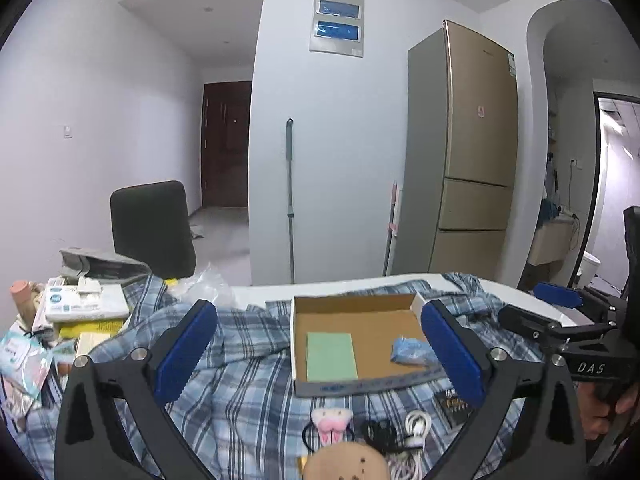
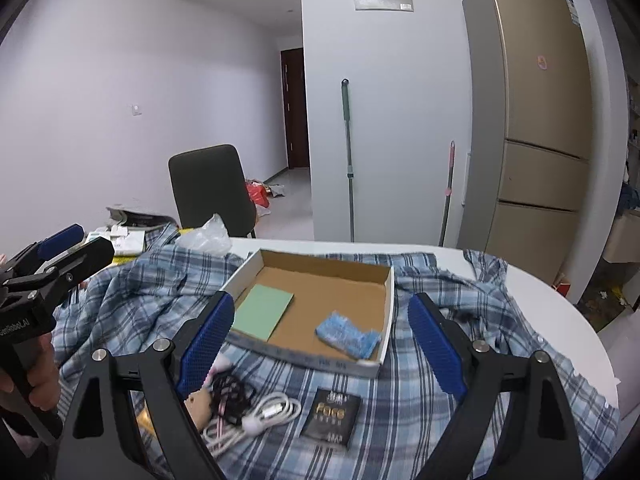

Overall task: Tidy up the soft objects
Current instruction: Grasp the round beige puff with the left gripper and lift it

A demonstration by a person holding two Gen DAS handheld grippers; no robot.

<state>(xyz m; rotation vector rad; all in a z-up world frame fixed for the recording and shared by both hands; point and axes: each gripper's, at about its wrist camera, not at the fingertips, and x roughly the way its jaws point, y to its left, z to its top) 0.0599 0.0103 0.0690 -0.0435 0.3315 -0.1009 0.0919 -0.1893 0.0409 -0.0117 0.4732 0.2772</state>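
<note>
A shallow cardboard box [image 1: 362, 304] [image 2: 387, 292] lies on a blue plaid shirt [image 1: 248, 372] [image 2: 152, 292] spread over the white table. Inside it lie a green sponge pad [image 1: 330, 356] [image 2: 262, 312] and a crumpled blue cloth [image 1: 412, 350] [image 2: 346, 334]. My left gripper [image 1: 320, 356] is open and empty, just in front of the box. My right gripper [image 2: 320, 344] is open and empty, over the box's near edge. In front of the box lie a pink plush hair tie [image 1: 332, 420], a black cord [image 2: 232, 394], a white cable [image 2: 264, 412] and a black sachet [image 2: 332, 416].
Boxes, packets and a grey pouch [image 1: 100, 266] are piled at the table's left. A clear plastic bag [image 2: 206, 234] lies behind the shirt. A dark chair [image 1: 152, 228] stands beyond the table; a fridge [image 1: 464, 152] and mop [image 1: 290, 200] stand at the wall.
</note>
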